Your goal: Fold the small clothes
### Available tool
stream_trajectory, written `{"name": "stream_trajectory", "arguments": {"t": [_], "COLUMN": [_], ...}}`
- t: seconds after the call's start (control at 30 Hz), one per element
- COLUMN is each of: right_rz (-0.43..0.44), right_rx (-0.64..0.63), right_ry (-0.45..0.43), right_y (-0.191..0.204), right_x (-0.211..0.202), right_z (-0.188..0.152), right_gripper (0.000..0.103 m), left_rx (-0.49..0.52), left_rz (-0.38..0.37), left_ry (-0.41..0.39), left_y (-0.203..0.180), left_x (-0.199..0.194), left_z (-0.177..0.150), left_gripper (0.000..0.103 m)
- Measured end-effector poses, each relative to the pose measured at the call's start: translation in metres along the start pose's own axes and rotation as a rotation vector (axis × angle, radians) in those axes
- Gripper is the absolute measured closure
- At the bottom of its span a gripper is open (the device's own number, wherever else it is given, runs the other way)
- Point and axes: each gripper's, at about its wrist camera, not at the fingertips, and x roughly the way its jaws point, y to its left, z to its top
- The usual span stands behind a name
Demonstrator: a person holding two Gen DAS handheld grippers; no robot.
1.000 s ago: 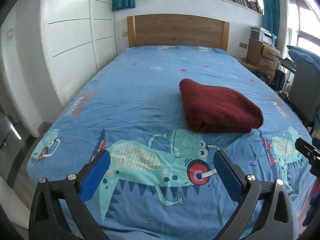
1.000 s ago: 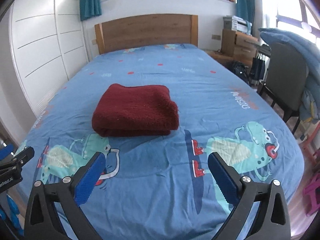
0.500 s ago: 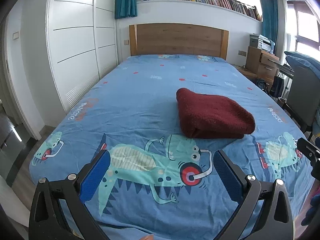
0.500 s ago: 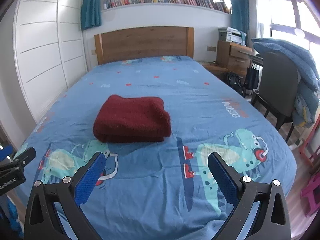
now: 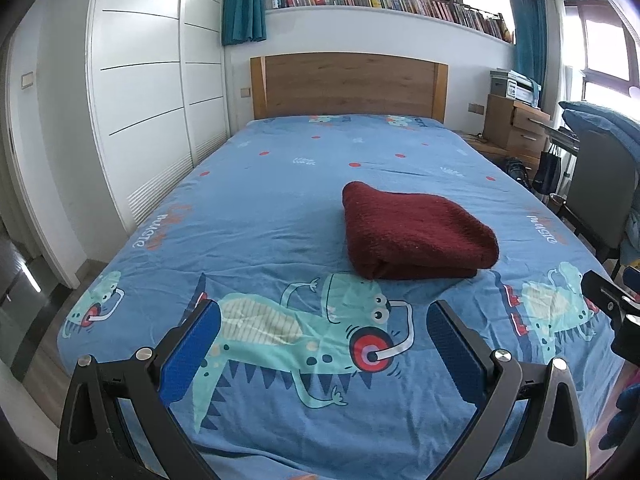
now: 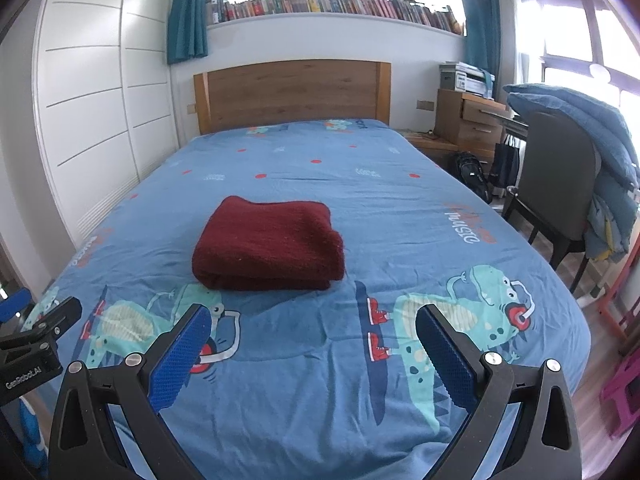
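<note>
1. I am holding my left gripper (image 5: 320, 336) over the foot of the bed (image 5: 280, 200), with its two blue pads spread wide apart; they are gripping nothing and touching nothing, and only the printed sheet is showing between them.
2. In this left view the dark red garment (image 5: 416, 236) is lying on the sheet ahead of me and a little to the right, well apart from my pads. It is sitting as a thick, squared bundle with its rounded fold edge facing me, so I am judging the folding of this piece as done.
3. At the right edge of the same view, part of my other tool is poking in, low beside the mattress.
4. I am holding my right gripper (image 6: 312, 340) over the foot of the bed too, its pads equally wide apart, empty, and clear of the sheet as far as I can tell.
5. From this side the garment (image 6: 272, 244) is resting ahead and to the left, near the middle of the bed, its layers stacked evenly.
6. I am seeing no other loose small clothes on the bed in either view, so I am judging that little or nothing is left to fold here.
</note>
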Motion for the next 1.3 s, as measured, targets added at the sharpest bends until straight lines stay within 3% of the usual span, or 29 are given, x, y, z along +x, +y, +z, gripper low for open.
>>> {"name": "stream_trajectory", "arguments": {"t": [1.3], "right_rz": [-0.051], "right_rx": [0.013], "right_ry": [0.007], "right_y": [-0.017], "right_x": [-0.005], "right_z": [-0.001], "right_gripper": [0.001], "left_rx": [-0.028], "left_rz": [0.000], "left_ry": [0.016], "left_y": [0.011], "left_x": [-0.003], "left_z": [-0.005], "left_gripper": [0.001]}}
